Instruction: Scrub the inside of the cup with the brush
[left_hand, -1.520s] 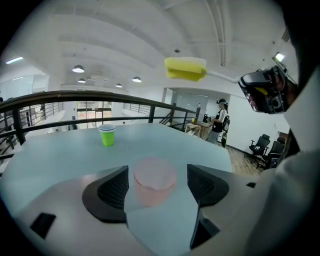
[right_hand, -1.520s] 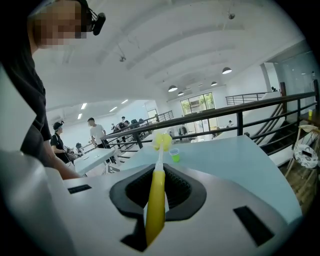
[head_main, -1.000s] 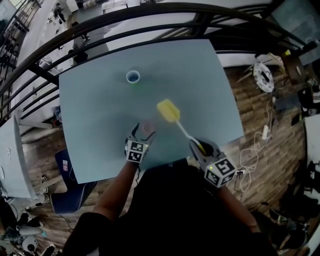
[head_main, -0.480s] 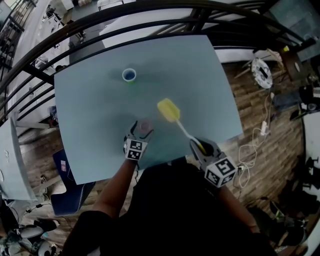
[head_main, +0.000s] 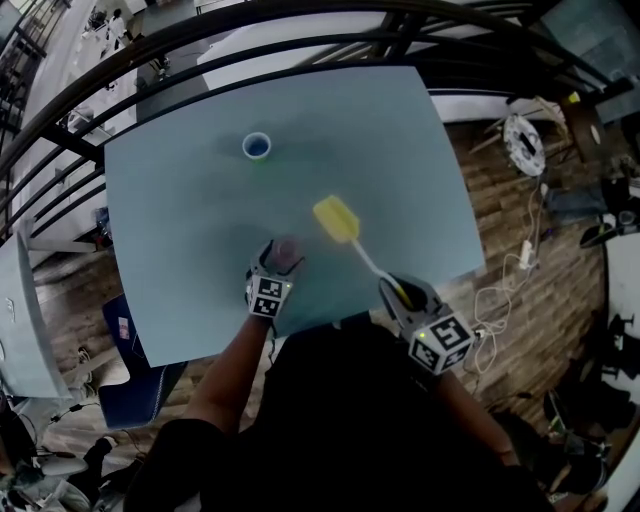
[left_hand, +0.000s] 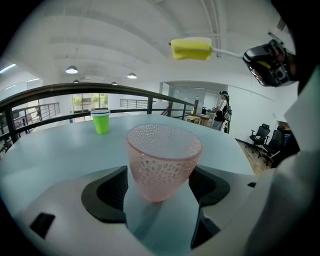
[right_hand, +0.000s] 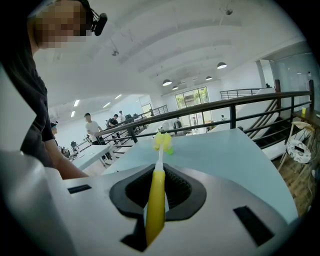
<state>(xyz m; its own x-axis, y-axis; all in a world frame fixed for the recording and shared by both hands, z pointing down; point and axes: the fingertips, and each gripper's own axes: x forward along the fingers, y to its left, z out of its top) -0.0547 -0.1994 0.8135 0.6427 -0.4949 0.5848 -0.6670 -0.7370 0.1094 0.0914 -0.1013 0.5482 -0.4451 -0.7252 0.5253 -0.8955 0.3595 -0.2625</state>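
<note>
A pink textured cup (left_hand: 162, 160) stands upright between the jaws of my left gripper (left_hand: 161, 176), whose pads press against its sides. In the head view the cup (head_main: 289, 253) is near the table's front edge, with the left gripper (head_main: 284, 258) around it. My right gripper (head_main: 401, 291) is shut on the yellow handle of a brush (right_hand: 155, 202). The brush's white stem slants up to the left and ends in a yellow sponge head (head_main: 336, 220), which hangs above the table to the right of the cup and apart from it.
A green cup (head_main: 257, 147) with a blue inside stands alone at the far left of the pale blue table (head_main: 390, 150). A black railing (head_main: 300, 30) curves behind the table. Cables and clutter lie on the wooden floor to the right (head_main: 530, 150).
Only the head camera has shifted a little. Both grippers keep their places and their holds.
</note>
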